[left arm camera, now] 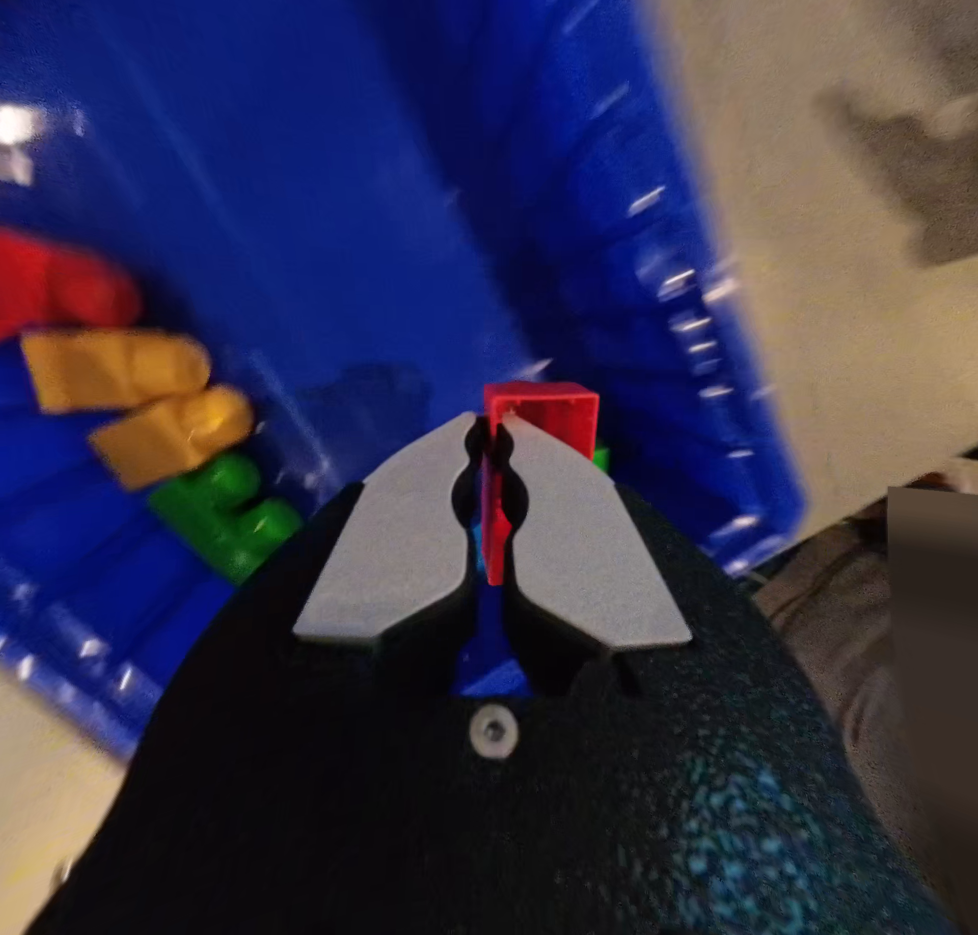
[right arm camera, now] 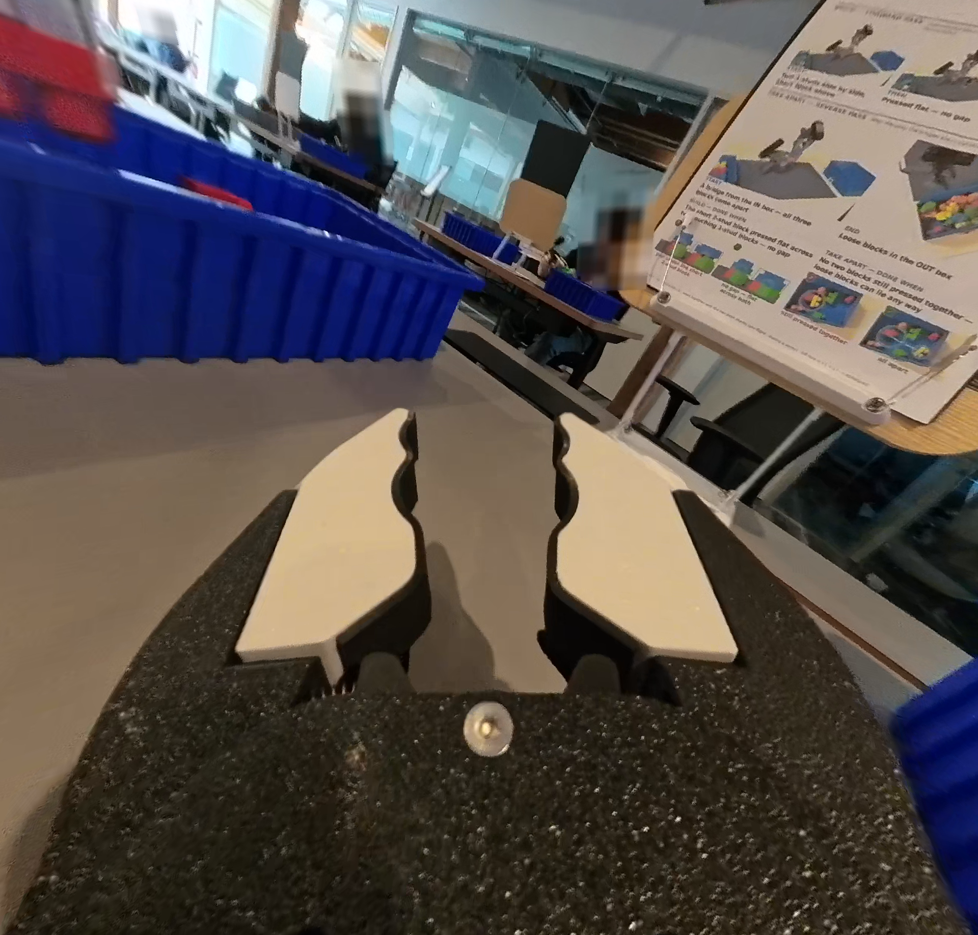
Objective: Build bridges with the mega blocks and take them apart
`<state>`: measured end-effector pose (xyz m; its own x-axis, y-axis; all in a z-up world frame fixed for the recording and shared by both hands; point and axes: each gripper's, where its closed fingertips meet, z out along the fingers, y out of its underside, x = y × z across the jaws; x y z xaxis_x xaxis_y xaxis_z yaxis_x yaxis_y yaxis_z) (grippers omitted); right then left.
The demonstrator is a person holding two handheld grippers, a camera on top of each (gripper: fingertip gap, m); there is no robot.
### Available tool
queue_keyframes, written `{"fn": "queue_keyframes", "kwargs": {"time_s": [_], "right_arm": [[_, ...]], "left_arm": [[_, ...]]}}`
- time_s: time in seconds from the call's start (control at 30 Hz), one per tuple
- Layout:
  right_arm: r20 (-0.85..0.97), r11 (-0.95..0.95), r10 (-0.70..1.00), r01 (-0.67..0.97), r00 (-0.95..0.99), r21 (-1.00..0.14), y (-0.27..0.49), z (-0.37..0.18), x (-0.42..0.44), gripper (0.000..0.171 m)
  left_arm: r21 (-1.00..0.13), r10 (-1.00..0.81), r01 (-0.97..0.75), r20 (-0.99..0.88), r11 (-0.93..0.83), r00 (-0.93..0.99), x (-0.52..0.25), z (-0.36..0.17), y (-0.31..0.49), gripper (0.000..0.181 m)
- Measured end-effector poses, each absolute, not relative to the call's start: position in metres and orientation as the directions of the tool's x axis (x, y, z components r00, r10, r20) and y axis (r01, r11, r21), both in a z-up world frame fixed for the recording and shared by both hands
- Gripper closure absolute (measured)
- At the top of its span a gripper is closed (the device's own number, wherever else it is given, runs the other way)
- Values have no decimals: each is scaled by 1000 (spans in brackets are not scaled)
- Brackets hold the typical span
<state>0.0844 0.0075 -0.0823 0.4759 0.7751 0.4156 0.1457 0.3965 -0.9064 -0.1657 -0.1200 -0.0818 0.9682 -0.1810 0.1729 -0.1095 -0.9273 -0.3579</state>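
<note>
In the left wrist view my left gripper [left arm camera: 491, 425] is shut on the thin side wall of a red block [left arm camera: 555, 417], hollow side facing me, over a blue bin [left arm camera: 370, 169]. A green block [left arm camera: 600, 457] peeks out behind the red one. In the bin at the left lie a red block [left arm camera: 69, 285], two orange blocks [left arm camera: 116, 370] and a green block [left arm camera: 227, 513]. In the right wrist view my right gripper [right arm camera: 484, 423] is open with nothing between its fingers, low over the grey table [right arm camera: 159, 460].
A blue bin [right arm camera: 222, 285] stands on the table to the left of the right gripper. An instruction board [right arm camera: 825, 211] on a clear stand is at the right. A blue bin corner [right arm camera: 942, 782] shows at the lower right. Other tables and chairs stand beyond. There is about 30 cm between the tips of the two grippers.
</note>
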Motion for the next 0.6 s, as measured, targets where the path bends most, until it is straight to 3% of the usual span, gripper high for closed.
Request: {"fn": "queue_keyframes", "kwargs": {"time_s": [0.13,0.27,0.33,0.43,0.53,0.6], "right_arm": [[288,340,891,-95,351,-936,-20,-58,82,122],[67,58,998,-299,-18,-952,-68,-37,77,121],[-44,-116,974,-322,-222,-939,-91,-29,75,110],[-132,-278,923,-387,-362,-879,-103,-13,79,95],[-157,-335,898,-408,-411,-849,-107,-5,85,100],[-187,-352,884,-346,-427,-870,-109,-10,83,119]], "left_arm": [[-703,-455,-190,210,-686,865,-75,-15,-93,178],[-921,-667,-223,52,-319,743,7,30,-89,178],[-965,-709,-170,21,-198,705,37,39,-92,178],[-990,-728,-26,87,-142,680,68,37,-89,178],[-975,-737,140,224,-175,637,86,24,-83,179],[-952,-756,216,302,-215,581,95,17,-83,178]]}}
